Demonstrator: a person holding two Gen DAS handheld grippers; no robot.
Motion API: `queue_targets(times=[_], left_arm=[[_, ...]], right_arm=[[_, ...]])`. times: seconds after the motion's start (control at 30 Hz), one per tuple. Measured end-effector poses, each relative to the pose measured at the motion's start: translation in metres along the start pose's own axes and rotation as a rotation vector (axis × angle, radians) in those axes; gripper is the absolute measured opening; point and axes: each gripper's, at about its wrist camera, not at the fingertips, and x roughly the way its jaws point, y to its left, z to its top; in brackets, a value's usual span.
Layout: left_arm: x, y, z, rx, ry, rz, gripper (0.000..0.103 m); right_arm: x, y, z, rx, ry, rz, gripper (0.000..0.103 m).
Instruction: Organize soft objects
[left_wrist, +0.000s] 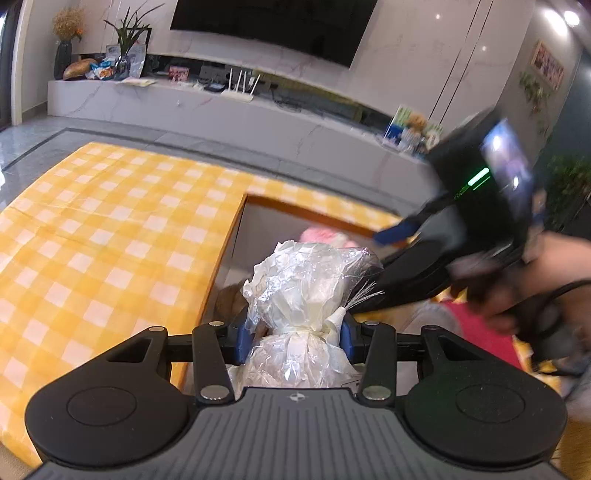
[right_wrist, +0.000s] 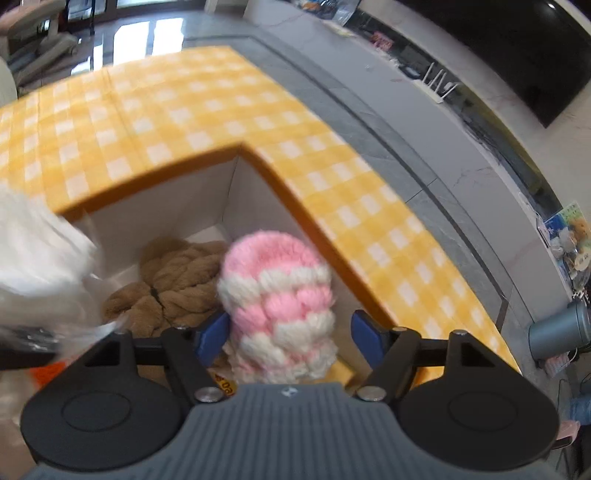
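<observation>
My left gripper is shut on the tied neck of a clear plastic bag stuffed with white soft material. It holds the bag above an open box with white inner walls. My right gripper reaches down into the same box. Its jaws stand wide around a pink-and-white yarn bundle, with a gap on the right side. A brown braided yarn bundle lies on the box floor beside the pink one. The bag shows as a white blur at the left of the right wrist view.
A yellow-and-white checked cloth covers the table around the box. A person's hand holds the right gripper at the right of the left wrist view. Behind the table runs a low white TV bench with a router and plants.
</observation>
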Motion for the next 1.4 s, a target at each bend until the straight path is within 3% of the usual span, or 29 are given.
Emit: queue_targets(times=[0.13, 0.3, 0.33, 0.43, 0.5, 0.67, 0.93, 1.03, 1.13, 1.23, 1.4], left_arm=[[0.011, -0.004, -0.005, 0.003, 0.046, 0.031, 0.051], [0.021, -0.008, -0.012, -0.001, 0.1, -0.015, 0.055], [0.022, -0.008, -0.013, -0.007, 0.101, -0.02, 0.058], [0.022, -0.016, -0.016, 0.056, 0.101, -0.023, 0.083], [0.019, -0.025, -0.018, 0.128, 0.059, -0.018, 0.086], [0.012, -0.027, -0.016, 0.037, -0.009, -0.021, 0.089], [0.002, -0.041, -0.013, 0.1, -0.08, -0.006, 0.091], [-0.011, -0.049, -0.011, 0.165, -0.154, 0.002, 0.092], [-0.029, -0.058, -0.01, 0.171, -0.236, 0.018, 0.093], [-0.053, -0.072, -0.008, 0.17, -0.337, 0.06, 0.094], [-0.076, -0.097, -0.01, 0.166, -0.439, 0.093, 0.094]], right_arm=[[-0.022, -0.008, -0.003, 0.022, -0.038, -0.038, 0.075], [-0.037, -0.015, -0.007, 0.077, -0.073, -0.032, 0.078], [-0.038, -0.016, -0.008, 0.083, -0.077, -0.024, 0.078], [-0.039, -0.018, -0.011, 0.11, -0.077, 0.02, 0.078], [-0.039, -0.02, -0.012, 0.139, -0.077, 0.036, 0.078], [-0.041, -0.024, -0.014, 0.176, -0.09, 0.038, 0.078], [-0.072, -0.041, -0.025, 0.283, -0.141, 0.033, 0.078], [-0.099, -0.045, -0.039, 0.341, -0.195, -0.013, 0.079], [-0.13, -0.045, -0.061, 0.398, -0.252, -0.077, 0.093], [-0.159, -0.039, -0.089, 0.463, -0.334, -0.144, 0.097], [-0.178, -0.027, -0.134, 0.563, -0.343, -0.275, 0.099]])
